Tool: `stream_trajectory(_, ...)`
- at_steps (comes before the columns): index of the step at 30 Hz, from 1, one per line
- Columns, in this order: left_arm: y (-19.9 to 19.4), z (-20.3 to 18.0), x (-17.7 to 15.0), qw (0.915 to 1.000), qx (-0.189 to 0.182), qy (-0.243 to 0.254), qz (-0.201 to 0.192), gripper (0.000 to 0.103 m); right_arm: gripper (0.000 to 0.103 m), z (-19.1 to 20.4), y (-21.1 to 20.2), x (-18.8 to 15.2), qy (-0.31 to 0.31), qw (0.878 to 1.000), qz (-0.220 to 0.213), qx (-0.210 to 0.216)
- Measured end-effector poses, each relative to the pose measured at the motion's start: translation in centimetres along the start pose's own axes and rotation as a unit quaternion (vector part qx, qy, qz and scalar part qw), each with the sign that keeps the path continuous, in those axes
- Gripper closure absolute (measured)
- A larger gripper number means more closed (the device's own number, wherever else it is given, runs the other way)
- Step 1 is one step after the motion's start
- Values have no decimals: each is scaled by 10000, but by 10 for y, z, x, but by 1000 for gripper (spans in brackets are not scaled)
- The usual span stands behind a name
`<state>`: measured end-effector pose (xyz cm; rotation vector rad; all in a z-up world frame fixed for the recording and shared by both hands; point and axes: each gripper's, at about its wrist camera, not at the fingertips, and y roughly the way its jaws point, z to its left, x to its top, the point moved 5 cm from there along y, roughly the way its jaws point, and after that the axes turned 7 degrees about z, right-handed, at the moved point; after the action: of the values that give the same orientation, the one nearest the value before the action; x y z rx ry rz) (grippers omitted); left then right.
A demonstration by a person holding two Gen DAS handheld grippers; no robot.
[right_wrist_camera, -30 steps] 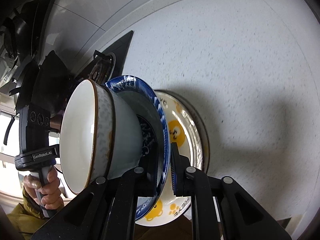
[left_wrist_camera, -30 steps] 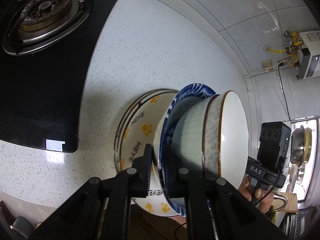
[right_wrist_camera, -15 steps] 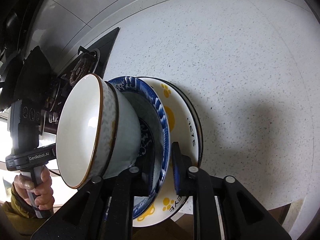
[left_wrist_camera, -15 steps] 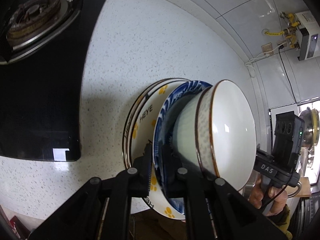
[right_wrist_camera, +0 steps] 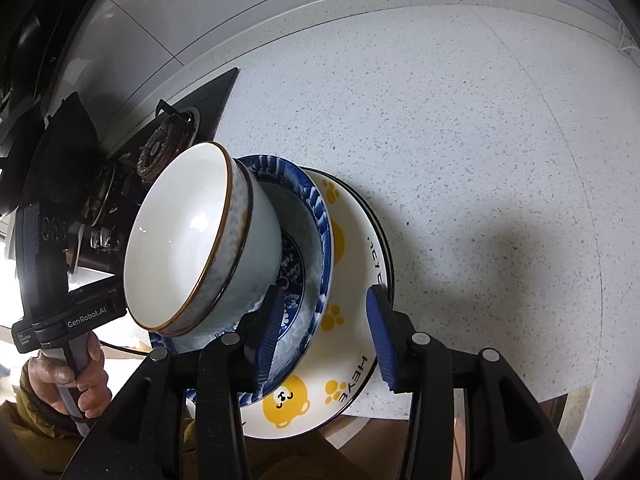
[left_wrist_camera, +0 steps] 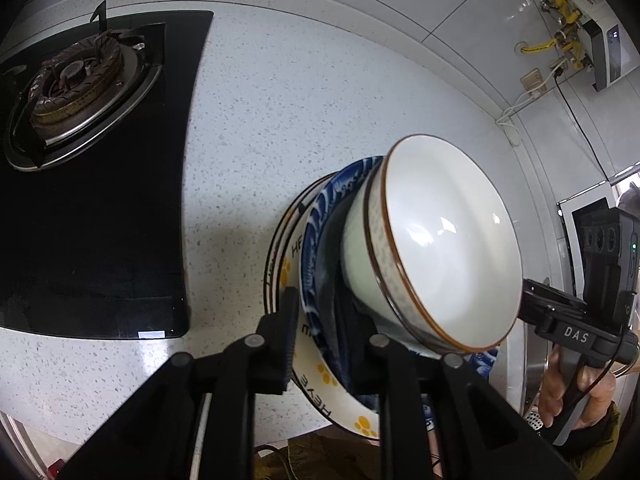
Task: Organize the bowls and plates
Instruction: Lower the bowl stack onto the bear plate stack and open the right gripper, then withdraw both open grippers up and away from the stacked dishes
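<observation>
Since the earlier frames, the right gripper [right_wrist_camera: 322,326] had spread its jaws, which were pinched on the dish rims a second before; they were opening, with the rims of the blue dish [right_wrist_camera: 316,248] and the plate [right_wrist_camera: 348,280] between them and its blue pads clear of both. The left gripper [left_wrist_camera: 320,340] was opening too, its jaws only slightly apart with the rims of the plate [left_wrist_camera: 310,376] and the blue dish [left_wrist_camera: 316,228] between them; contact could not be judged. A stack stood on the speckled counter [right_wrist_camera: 460,128] at its front edge: the white bowl [right_wrist_camera: 188,236] sat in the blue dish, on the yellow-paw plate. The stove [left_wrist_camera: 80,160] lay nearby. A hand [right_wrist_camera: 70,376] held the left gripper's handle.
</observation>
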<state>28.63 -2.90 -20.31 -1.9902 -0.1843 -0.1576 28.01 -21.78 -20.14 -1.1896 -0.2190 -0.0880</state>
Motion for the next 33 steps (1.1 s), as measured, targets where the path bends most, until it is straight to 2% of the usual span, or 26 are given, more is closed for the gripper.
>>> stream_trajectory(10,-8,7,-7,9999,-142,-6,-34,84,64,0,-9,1,153,9998,-133,66)
stream_trajectory(12,-13,6,-8,9998,-146,29,-100,81,63,1,-13,1,165,9996,-201,84)
stream_trajectory(14,-20,6,-10,9997,-23,94,-237,73,62,4,-17,0,148,9996,-249,53)
stream_trajectory(16,-25,2,-9,9992,82,156,-365,70,56,7,-23,-1,105,9994,-338,-45)
stream_trajectory(20,-39,2,-13,9975,252,259,-613,62,53,9,-35,-3,85,9985,-523,-98)
stream_trajectory(26,-60,-2,-19,9921,501,454,-1056,47,31,14,-52,-10,10,9948,-918,-441)
stream_trajectory(29,-71,-4,-21,9881,602,549,-1302,45,25,16,-61,-13,-16,9925,-1107,-512)
stream_trajectory(31,-77,-7,-22,9853,668,645,-1435,44,16,17,-66,-16,-5,9914,-1206,-512)
stream_trajectory(33,-82,-9,-23,9834,713,729,-1500,43,12,17,-70,-20,3,9898,-1315,-545)
